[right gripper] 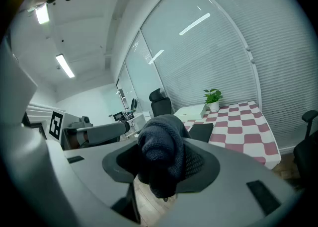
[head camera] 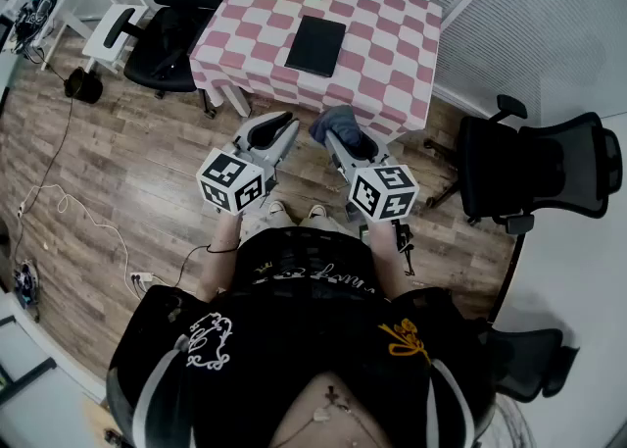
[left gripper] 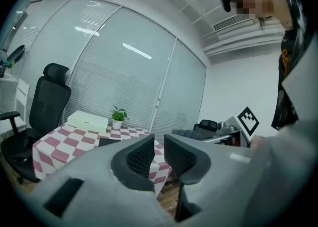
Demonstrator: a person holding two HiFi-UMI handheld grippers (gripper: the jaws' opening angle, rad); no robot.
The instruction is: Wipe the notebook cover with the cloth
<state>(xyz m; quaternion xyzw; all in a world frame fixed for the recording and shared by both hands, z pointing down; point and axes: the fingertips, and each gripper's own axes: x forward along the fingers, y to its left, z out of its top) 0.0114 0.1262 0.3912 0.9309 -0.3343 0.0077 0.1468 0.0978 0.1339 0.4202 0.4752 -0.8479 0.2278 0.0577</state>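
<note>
Right gripper [head camera: 338,142] clamped on cloth [head camera: 335,123] — we judged it soft, light, bunched wad spilling past jaws. Left gripper [head camera: 282,125] just beside, jaws nearly together, nothing between. Both short of table [head camera: 392,93] near edge. Notebook [head camera: 315,45] flat near table middle — we reckoned it stiff, light, apt to slide; best pinned at corner.

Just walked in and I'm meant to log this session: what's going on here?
A person stands before the checkered table, a gripper in each hand. The right gripper has its jaws clamped on a dark cloth, held in the air short of the table. The left gripper is empty, its jaws nearly together. The black notebook lies closed on the table, untouched; wiping has not begun.
</note>
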